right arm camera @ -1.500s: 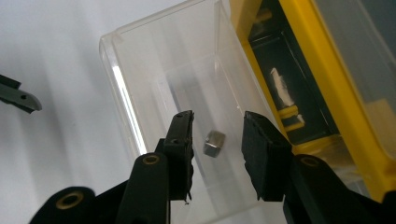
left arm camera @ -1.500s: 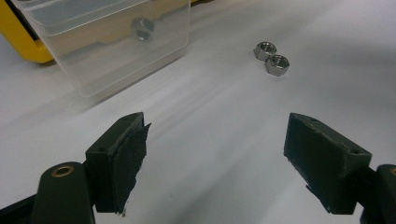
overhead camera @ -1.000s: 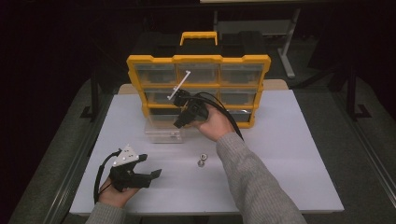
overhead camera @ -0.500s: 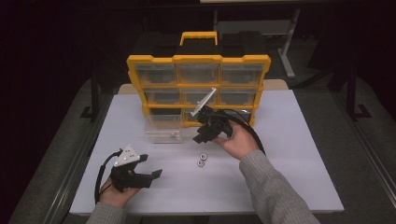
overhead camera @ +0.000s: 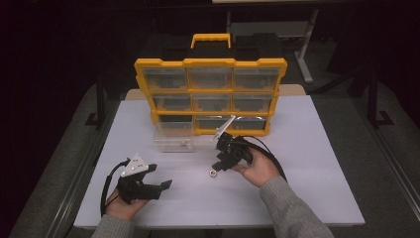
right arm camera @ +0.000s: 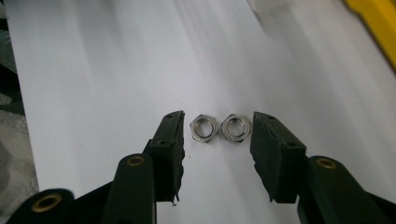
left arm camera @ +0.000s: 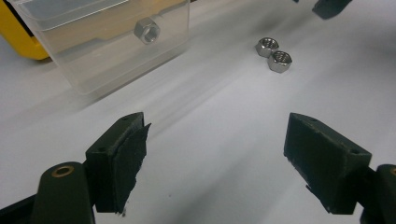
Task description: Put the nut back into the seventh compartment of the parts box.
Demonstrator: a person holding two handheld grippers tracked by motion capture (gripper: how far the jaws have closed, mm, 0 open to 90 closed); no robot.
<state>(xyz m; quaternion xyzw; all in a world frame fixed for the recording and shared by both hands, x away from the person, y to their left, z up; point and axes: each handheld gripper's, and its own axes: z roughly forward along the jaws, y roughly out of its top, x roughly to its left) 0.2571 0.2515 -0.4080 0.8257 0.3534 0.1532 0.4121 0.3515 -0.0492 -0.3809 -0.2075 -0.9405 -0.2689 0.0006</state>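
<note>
Two steel hex nuts (right arm camera: 203, 127) (right arm camera: 236, 127) lie side by side on the white table top (overhead camera: 307, 148). My right gripper (right arm camera: 218, 123) hangs low over them, tilted down. Its jaws have just been opening and now stand either side of the pair, with the pads off the nuts. In the high view the right gripper (overhead camera: 218, 166) is just above the nuts (overhead camera: 213, 173). My left gripper (overhead camera: 159, 177) rests near the front left edge, open wide and holding nothing. The left gripper view shows the nuts (left arm camera: 273, 53) ahead and a clear drawer (left arm camera: 116, 51) with one nut (left arm camera: 147, 31) inside.
A yellow organizer (overhead camera: 210, 96) with clear drawers stands upright at the back of the table. The pulled-out clear drawer (overhead camera: 173, 141) sits on the table in front of its lower left. Dark floor and metal rails flank the table.
My right gripper has come away from the organizer front, moving down and toward the near side until it hangs over the two nuts, with its jaws wider. The left gripper has stayed put.
</note>
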